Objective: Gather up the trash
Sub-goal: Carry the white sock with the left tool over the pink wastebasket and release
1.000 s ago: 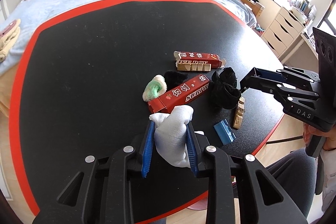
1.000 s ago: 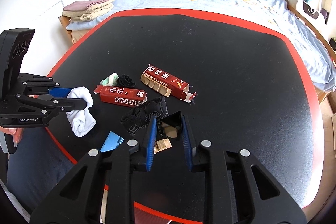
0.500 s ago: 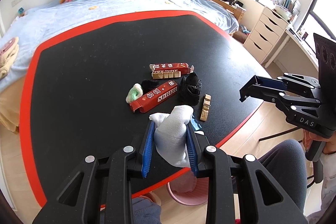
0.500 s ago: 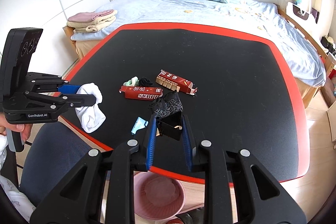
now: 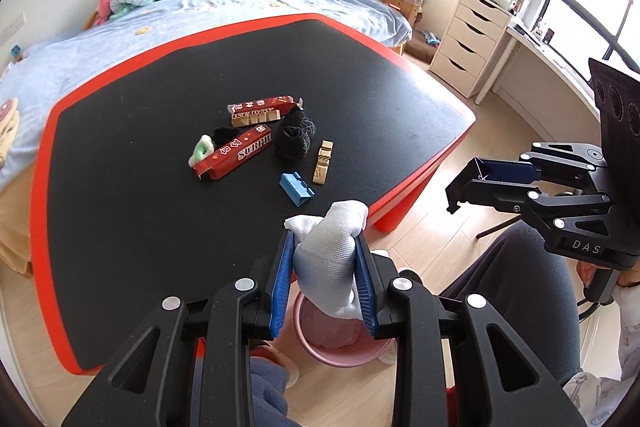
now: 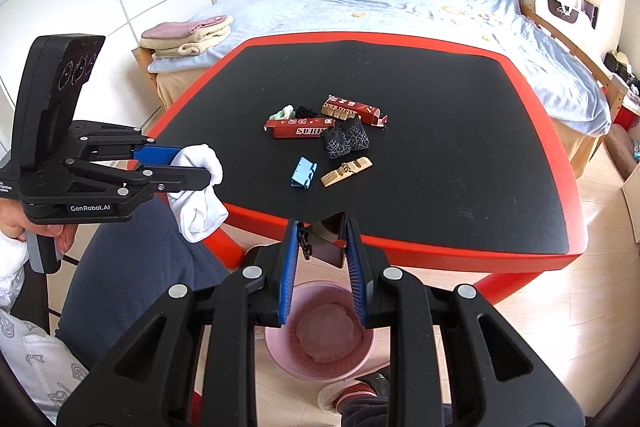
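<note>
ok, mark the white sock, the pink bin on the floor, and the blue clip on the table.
white knitted sock (image 5: 326,269): left wrist view, middle of the bunched fabric.
round pink plastic bin (image 6: 280,349): right wrist view, left rim.
small blue plastic clip (image 6: 304,173): right wrist view, its top face.

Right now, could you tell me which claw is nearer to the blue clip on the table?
Left. The left claw, holding a white sock, is just off the table edge near the blue clip; the right claw is farther out over the floor.
</note>
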Tool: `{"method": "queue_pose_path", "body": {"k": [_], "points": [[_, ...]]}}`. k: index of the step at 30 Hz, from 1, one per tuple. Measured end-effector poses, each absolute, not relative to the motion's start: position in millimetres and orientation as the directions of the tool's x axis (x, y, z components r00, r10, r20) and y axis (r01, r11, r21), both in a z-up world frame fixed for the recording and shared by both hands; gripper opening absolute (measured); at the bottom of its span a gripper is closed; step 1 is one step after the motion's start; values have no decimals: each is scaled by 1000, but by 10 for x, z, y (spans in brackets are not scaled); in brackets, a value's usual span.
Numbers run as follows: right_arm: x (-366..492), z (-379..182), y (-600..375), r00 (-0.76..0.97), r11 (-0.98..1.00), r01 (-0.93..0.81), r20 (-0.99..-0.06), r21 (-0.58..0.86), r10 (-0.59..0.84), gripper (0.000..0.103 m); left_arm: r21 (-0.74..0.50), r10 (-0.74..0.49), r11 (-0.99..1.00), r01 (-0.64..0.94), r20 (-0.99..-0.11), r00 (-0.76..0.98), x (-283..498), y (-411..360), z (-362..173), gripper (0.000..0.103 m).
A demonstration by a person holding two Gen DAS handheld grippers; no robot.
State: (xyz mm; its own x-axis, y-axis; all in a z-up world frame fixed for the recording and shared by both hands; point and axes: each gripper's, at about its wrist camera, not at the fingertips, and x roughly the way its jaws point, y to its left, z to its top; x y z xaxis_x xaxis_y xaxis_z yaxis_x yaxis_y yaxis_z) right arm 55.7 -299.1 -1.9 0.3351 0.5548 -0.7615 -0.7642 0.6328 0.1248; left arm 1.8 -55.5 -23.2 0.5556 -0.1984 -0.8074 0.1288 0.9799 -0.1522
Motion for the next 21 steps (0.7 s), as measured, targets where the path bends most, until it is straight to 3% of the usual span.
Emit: {"method": "queue_pose_path", "body": {"k": [21], "points": [[141,-284,-3255,286,638,-749,-780,180,556,24,-160,-245,965,207,-832,498,-277,-972,-467,31]]}}
